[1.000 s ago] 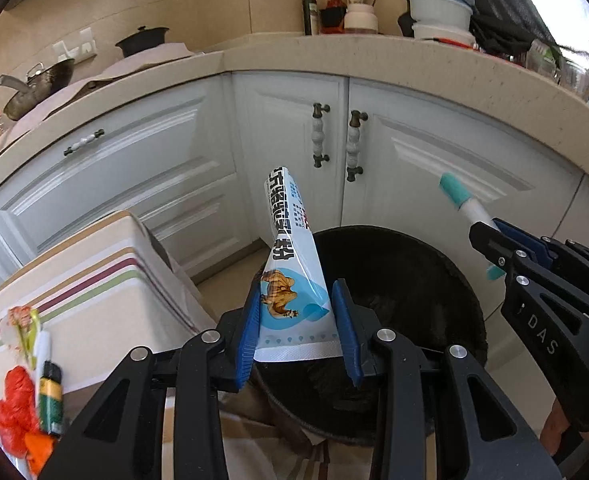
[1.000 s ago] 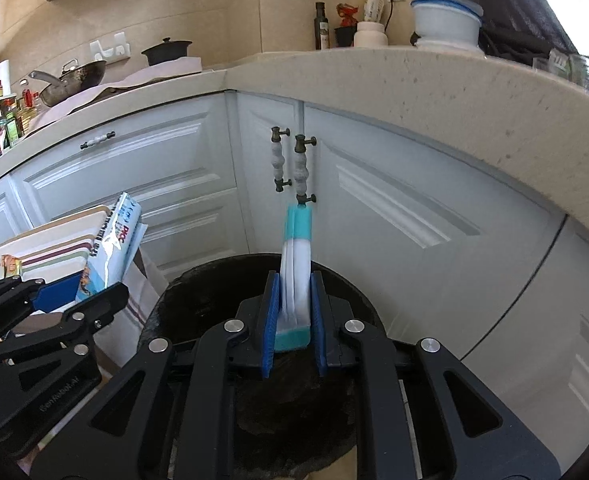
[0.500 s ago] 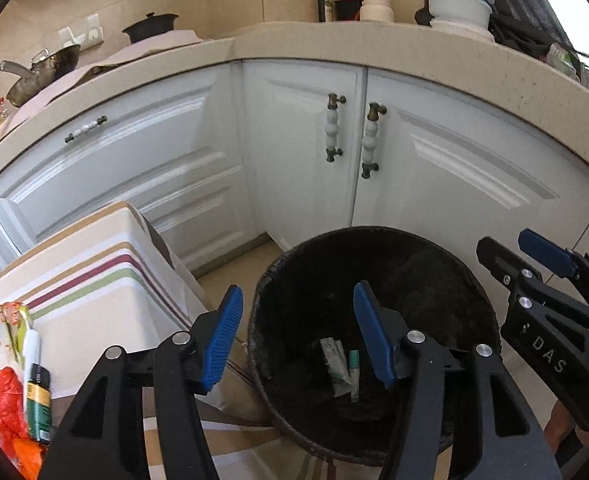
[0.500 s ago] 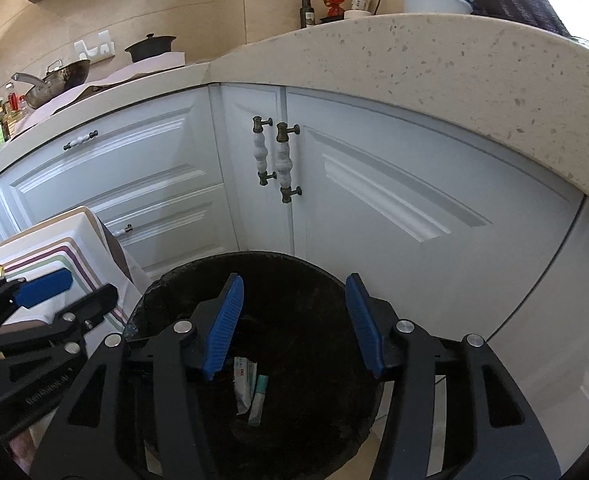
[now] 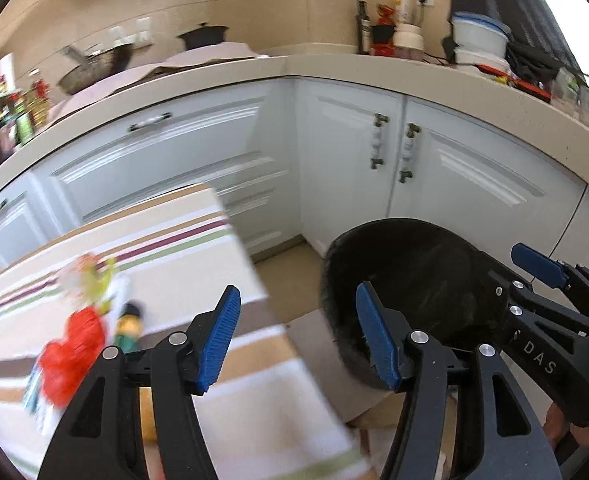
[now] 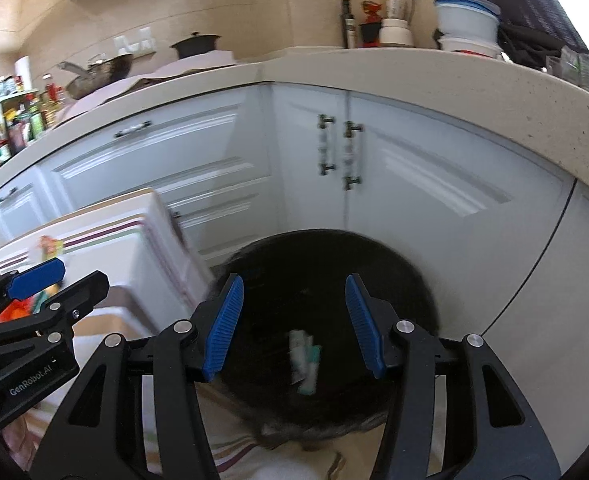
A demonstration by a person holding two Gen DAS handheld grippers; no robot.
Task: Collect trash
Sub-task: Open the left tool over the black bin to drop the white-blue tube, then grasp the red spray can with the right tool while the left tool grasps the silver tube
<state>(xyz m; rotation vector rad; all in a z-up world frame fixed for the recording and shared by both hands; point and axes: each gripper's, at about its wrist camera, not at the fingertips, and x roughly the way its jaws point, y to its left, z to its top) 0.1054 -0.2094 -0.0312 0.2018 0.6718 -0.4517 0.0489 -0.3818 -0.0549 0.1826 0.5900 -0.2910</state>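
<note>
A black bin [image 6: 326, 280] stands on the floor by the white cabinets; it also shows in the left wrist view [image 5: 422, 272]. A white packet and a teal-and-white tube [image 6: 304, 354] lie at its bottom. My right gripper [image 6: 294, 320] is open and empty above the bin. My left gripper [image 5: 298, 336] is open and empty, over the edge of a striped tablecloth [image 5: 166, 248]. Red, yellow and green trash [image 5: 90, 320] lies blurred on the cloth at the left. The right gripper [image 5: 542, 272] shows at the right of the left wrist view.
White cabinet doors with handles [image 6: 336, 152] curve behind the bin under a beige counter [image 6: 454, 72]. The counter holds a pan [image 6: 94, 72], a pot, bottles and stacked bowls [image 6: 468, 20]. A spice shelf [image 6: 10, 120] stands far left.
Both grippers opened and dropped the packet and the tube into the bin. The left gripper has since swung left toward the table; the right has drawn back a little.
</note>
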